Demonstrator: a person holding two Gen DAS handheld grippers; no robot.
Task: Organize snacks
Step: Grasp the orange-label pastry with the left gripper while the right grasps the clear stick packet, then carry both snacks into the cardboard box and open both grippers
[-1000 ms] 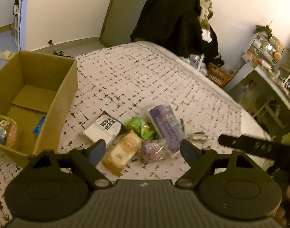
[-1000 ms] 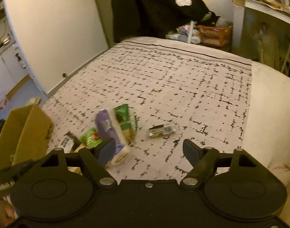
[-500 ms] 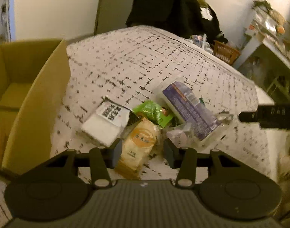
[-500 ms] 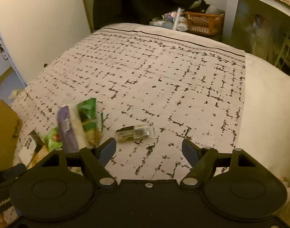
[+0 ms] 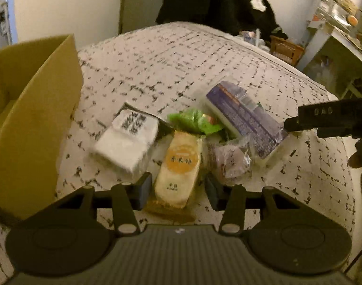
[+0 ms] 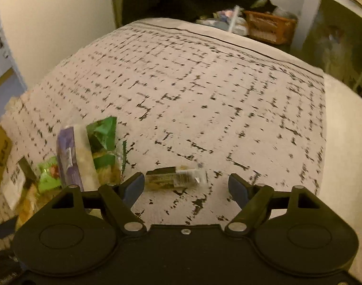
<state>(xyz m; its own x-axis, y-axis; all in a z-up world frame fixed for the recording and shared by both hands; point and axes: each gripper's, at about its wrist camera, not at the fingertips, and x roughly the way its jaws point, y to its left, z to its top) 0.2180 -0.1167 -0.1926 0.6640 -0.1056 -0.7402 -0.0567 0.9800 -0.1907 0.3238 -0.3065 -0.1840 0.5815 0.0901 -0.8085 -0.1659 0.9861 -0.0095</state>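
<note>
We see a bed [image 6: 204, 90] under a pale cover with black dashes, and a plain pale strip along its right edge. On it the snacks lie heaped: a white pack [image 5: 126, 140], a green packet [image 5: 195, 122], a purple box [image 5: 247, 121], a small clear-wrapped bun [image 5: 231, 159]. The left gripper [image 5: 177, 191] has its jaws narrowed either side of the yellow pack [image 5: 178, 171]; we cannot tell whether they pinch it. A box [image 5: 33, 118] stands at the left. The right gripper [image 6: 185, 186] hangs wide open near a clear bar [image 6: 176, 178]. Dark clothes [image 5: 216, 2] hang beyond the bed, with a basket [image 6: 269, 26] and a shelf [image 5: 335, 7] to the right.
</note>
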